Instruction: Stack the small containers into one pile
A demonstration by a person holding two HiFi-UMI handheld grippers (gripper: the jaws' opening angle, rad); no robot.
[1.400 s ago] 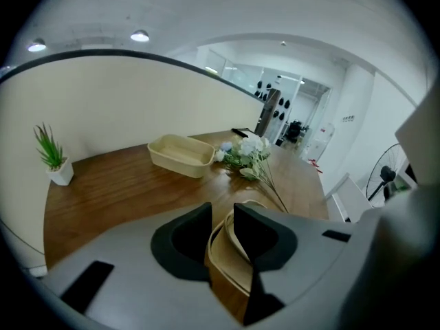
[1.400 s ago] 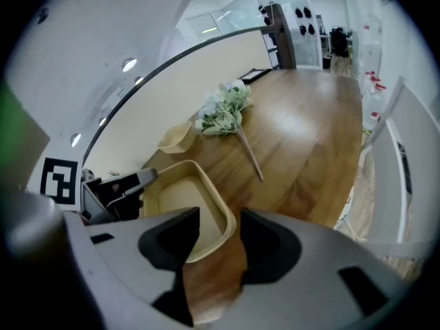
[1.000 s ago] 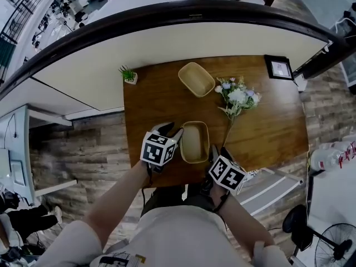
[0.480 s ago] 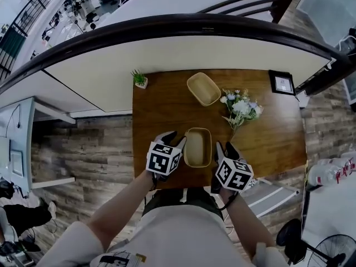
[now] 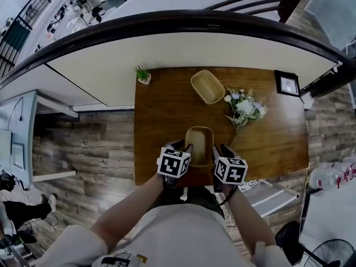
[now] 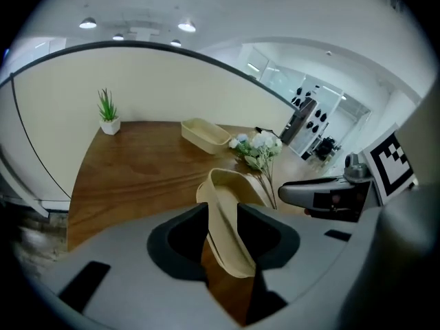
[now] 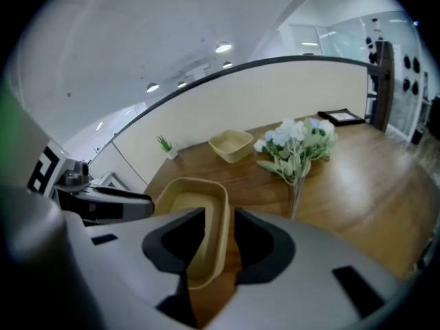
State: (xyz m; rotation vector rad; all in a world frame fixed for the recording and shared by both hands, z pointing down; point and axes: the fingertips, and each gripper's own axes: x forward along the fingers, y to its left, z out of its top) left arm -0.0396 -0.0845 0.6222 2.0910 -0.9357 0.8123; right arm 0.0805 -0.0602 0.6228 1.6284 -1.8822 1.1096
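Left gripper [image 5: 186, 148], right gripper [image 5: 217, 149] moved inward, closing astride container [image 5: 199, 139] walls; contact unclear.

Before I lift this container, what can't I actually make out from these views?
- Head view: the left gripper and right gripper cover their own jaw contact.
- Gripper views: each gripper's jaws, which have just been closing, straddle a wall of the near container; whether they press it is unclear.
- Head view: picture frame, too small to read.
- Gripper views: the container's near end, behind gripper bodies.

**Wooden table [image 5: 167, 110]: items carried**
It bore a near container [image 5: 199, 145], far container [image 5: 207, 86], potted plant [image 5: 143, 75], flowers [image 5: 243, 108] and picture frame [image 5: 288, 84].
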